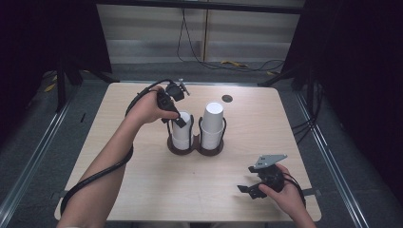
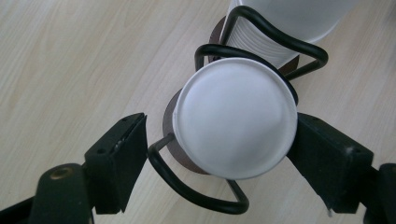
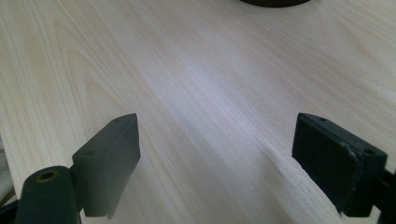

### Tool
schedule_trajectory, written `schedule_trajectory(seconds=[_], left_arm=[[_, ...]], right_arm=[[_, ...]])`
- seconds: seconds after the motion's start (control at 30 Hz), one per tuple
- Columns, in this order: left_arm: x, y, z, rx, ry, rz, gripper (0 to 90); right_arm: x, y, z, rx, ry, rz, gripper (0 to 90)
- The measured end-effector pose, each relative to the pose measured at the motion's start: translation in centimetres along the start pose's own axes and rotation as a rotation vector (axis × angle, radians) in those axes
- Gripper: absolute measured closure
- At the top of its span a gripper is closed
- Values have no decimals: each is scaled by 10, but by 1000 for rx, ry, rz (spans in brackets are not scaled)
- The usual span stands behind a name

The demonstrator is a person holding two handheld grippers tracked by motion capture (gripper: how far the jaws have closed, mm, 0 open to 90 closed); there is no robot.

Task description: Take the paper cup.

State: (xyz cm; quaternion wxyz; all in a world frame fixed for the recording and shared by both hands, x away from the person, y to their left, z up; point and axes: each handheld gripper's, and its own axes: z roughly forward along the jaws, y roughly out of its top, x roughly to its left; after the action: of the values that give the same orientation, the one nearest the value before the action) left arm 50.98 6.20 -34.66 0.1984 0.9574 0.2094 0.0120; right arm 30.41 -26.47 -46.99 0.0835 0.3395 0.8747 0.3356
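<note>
From the high view, you are holding the left gripper over the left cup in the wire holder. The right gripper is resting wide near the table edge.

In the left gripper view, the jaws are straddling the upturned cup — one pad touching, the other apart, so no grip yet.

In the right gripper view, the wide jaws are holding nothing — lifting is still left.
</note>
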Motion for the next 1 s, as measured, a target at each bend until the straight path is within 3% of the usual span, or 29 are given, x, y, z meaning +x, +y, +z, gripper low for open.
schedule_trajectory(seconds=[0.33, 0.83, 1.0], left_arm=[[0, 5, 14, 9, -26, -19, 239], [-5, 9, 20, 47, -9, 10, 304], [-8, 9, 22, 36, 6, 23, 307]], right_arm=[[-1, -1, 0, -4, -2, 1, 147], [-1, -1, 0, -2, -1, 6, 148], [-2, -1, -1, -5, 2, 7, 148]])
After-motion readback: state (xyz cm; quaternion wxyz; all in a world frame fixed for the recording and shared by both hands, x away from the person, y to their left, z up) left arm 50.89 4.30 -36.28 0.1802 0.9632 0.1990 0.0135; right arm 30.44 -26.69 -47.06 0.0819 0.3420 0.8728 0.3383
